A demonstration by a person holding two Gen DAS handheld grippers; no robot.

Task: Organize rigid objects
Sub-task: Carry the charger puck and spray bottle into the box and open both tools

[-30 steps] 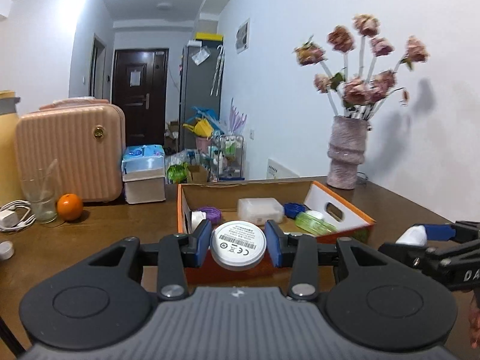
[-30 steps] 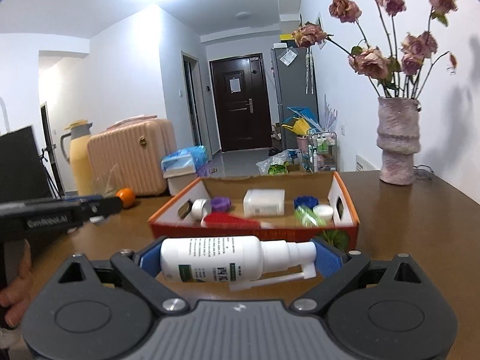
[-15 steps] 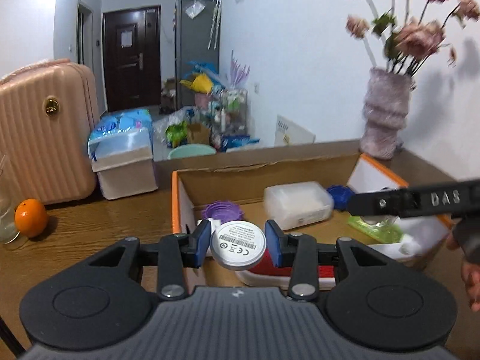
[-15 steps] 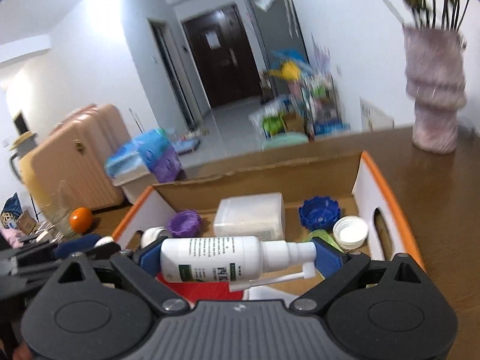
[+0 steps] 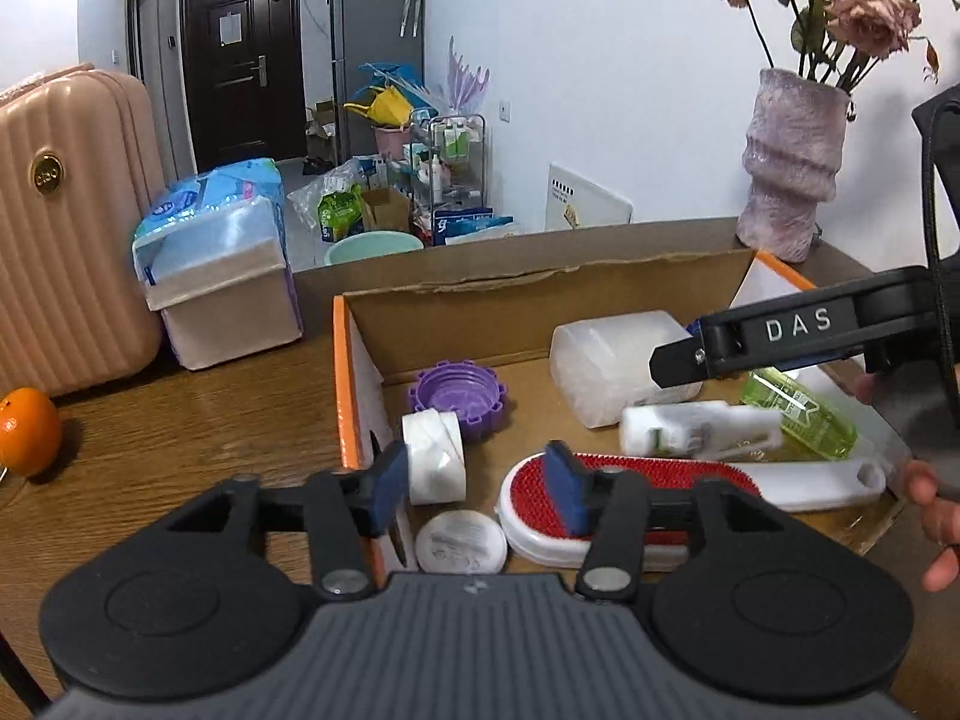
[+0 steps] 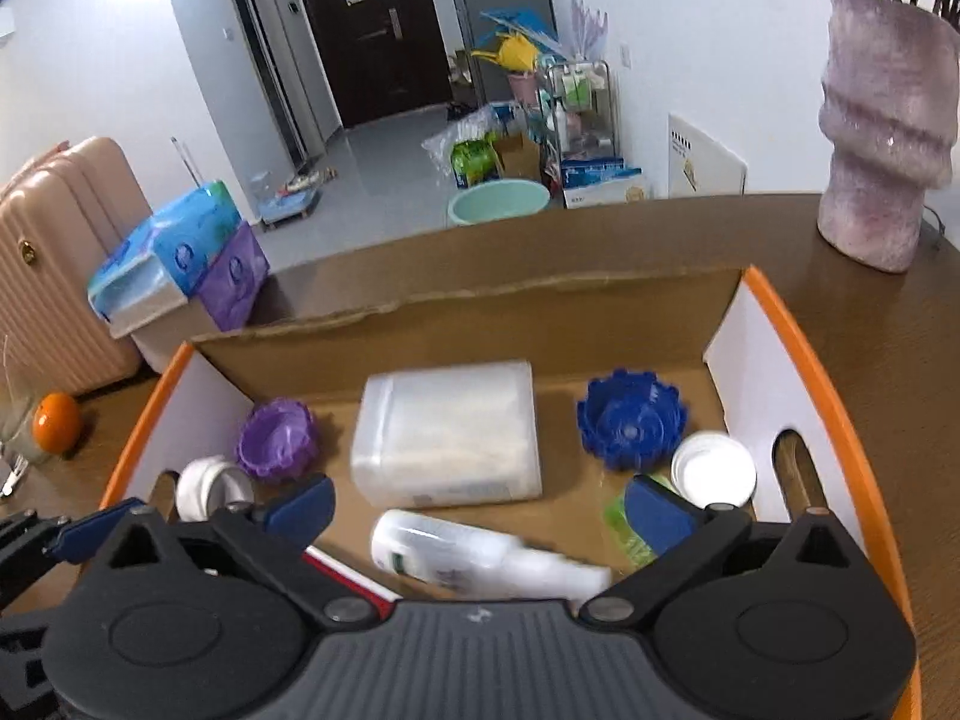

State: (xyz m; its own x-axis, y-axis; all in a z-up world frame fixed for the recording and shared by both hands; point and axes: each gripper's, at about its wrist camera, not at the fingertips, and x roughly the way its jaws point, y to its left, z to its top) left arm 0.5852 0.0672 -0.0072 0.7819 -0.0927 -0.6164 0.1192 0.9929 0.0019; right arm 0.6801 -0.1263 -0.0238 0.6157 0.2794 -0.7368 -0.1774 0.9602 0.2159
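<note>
An orange-rimmed cardboard box [image 5: 342, 372] [image 6: 798, 348] sits on the wooden table. My left gripper [image 5: 477, 483] is open above the box's near left corner; the round white tin [image 5: 461, 542] lies below it inside the box. My right gripper [image 6: 477, 507] is open over the box; the white spray bottle [image 6: 480, 561] [image 5: 696, 429] lies blurred below it on the box floor. The box also holds a clear plastic case [image 6: 447, 435], a purple cap [image 6: 276, 438], a blue cap [image 6: 630, 420], a red lint brush [image 5: 630, 483] and a green bottle [image 5: 798, 414].
A purple vase [image 6: 882, 132] with dried roses stands at the table's back right. An orange [image 5: 27, 432] lies at the left. A pink suitcase [image 5: 66, 228] and a tissue box [image 5: 222, 276] stand beyond the table edge. A white tape roll [image 5: 435, 465] sits in the box.
Both grippers moved forward over the box and opened. The white tin dropped from the left gripper and the spray bottle from the right into the box.
</note>
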